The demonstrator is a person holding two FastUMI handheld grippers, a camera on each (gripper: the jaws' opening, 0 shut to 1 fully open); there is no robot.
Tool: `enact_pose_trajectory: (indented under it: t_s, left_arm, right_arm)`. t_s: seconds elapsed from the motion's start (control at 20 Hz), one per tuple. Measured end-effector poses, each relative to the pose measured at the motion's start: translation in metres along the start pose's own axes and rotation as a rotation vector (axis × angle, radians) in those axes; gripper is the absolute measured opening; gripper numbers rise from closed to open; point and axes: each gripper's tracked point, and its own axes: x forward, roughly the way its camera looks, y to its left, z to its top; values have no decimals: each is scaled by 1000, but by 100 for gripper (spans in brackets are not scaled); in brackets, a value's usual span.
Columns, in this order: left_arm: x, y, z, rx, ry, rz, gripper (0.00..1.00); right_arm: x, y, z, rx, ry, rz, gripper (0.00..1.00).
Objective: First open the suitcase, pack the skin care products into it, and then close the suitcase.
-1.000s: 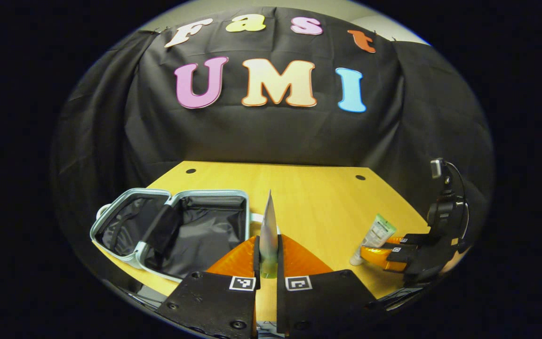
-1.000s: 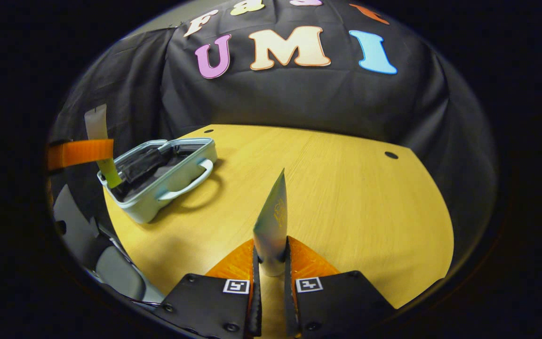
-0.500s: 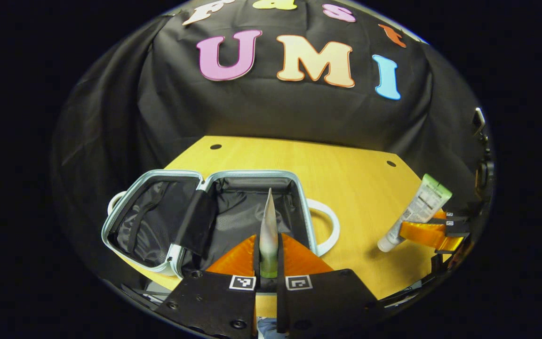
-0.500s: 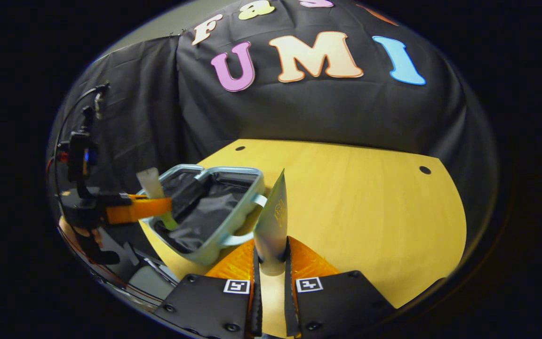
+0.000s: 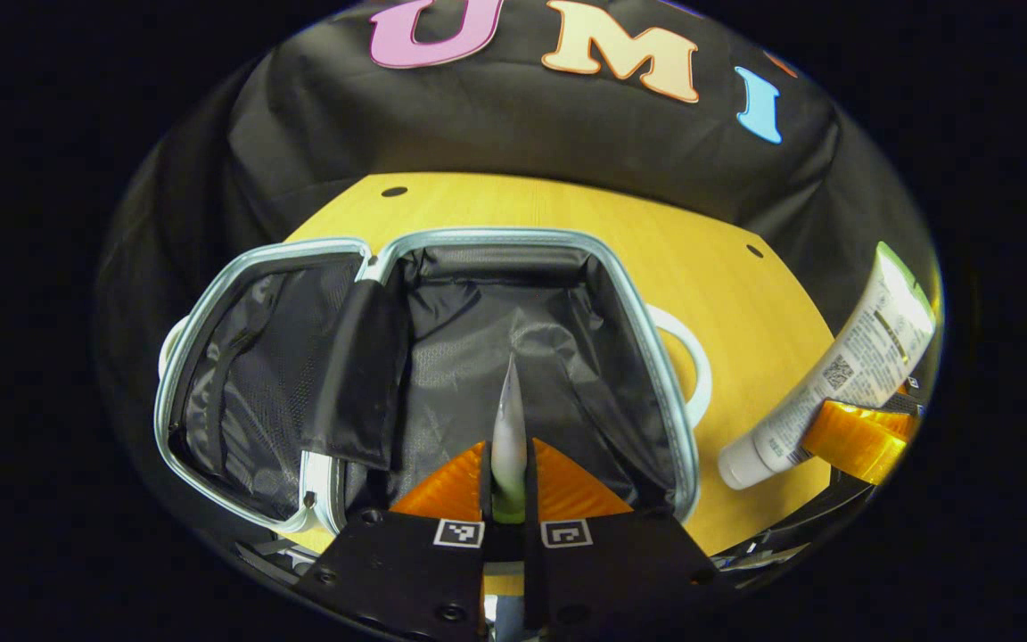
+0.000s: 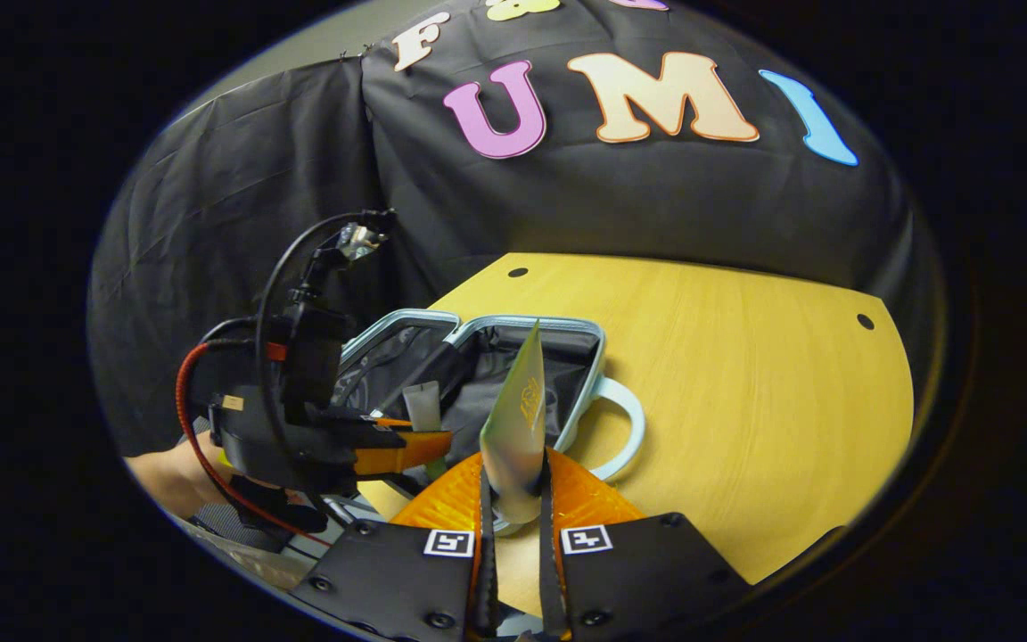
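Clamped upright in the left gripper (image 5: 508, 473), a tube (image 5: 508, 428) hangs over the open suitcase (image 5: 513, 239) at centre frame, while the right gripper (image 6: 513, 499) pinches another tube (image 6: 518, 419) just beside it.

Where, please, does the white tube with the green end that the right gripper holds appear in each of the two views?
Left gripper view: the white tube slants at the right edge, cap down, beside the suitcase.
Right gripper view: edge-on at bottom centre, between the right gripper fingers.
Shared landmark: the suitcase's white handle.
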Motion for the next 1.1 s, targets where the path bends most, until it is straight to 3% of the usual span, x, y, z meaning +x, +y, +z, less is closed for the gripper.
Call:
enact_pose_trajectory:
  t_s: [0.1,0.2,0.3,0.35,0.45,0.6,0.8,1.1]
  left_arm:
    - [6,1,0,-5,7,-39,11]
    - [9,-9,0,-52,20,-138,16]
    - [1,-8,17,-91,-31,-190,33]
    - [-4,-4,28,-92,-75,-197,46]
    - [-18,2,51,-91,-165,-223,72]
    - [-38,23,72,-100,-266,-204,89]
    - [-49,72,80,-133,-329,-122,92]
    - [-75,176,84,-211,-376,58,93]
  right_arm:
    - [11,9,-5,8,30,0,24]
    - [21,16,-9,9,54,-3,21]
    - [33,23,-20,27,98,3,21]
    - [38,28,-25,43,122,9,17]
    - [48,36,-34,76,172,20,21]
    - [66,34,-49,116,236,-2,17]
    - [85,17,-65,117,303,-88,23]
    - [95,14,-48,132,246,-102,29]
